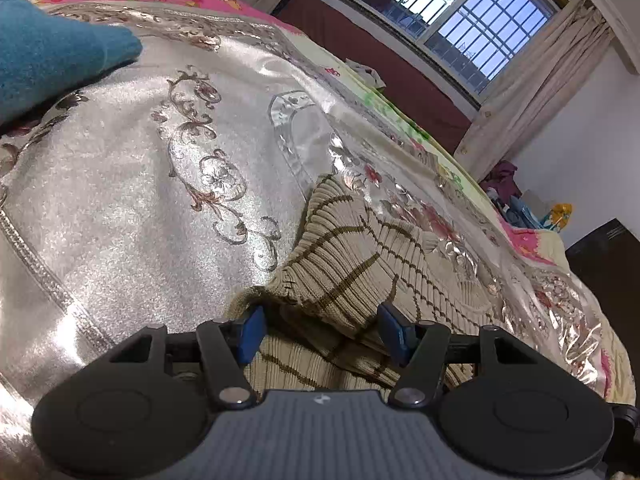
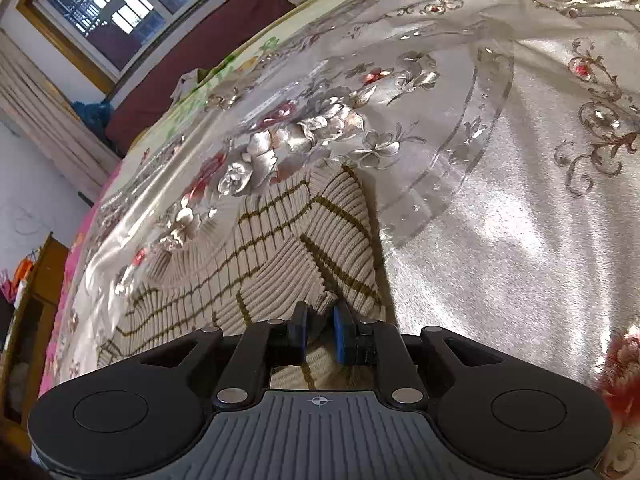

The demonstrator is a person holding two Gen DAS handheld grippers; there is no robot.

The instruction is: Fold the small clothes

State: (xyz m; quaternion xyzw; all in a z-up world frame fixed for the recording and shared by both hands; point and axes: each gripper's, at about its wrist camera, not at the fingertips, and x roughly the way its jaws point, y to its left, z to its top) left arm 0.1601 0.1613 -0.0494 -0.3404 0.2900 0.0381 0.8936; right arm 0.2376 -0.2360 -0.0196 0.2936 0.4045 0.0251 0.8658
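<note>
While the beige ribbed knit garment with olive grid lines (image 1: 352,264) lies crumpled on the shiny silver floral bedspread (image 1: 132,208), the left gripper (image 1: 322,334) stands open over its folds; the right gripper (image 2: 320,334) pinches a garment edge, jaws nearly closed.
</note>
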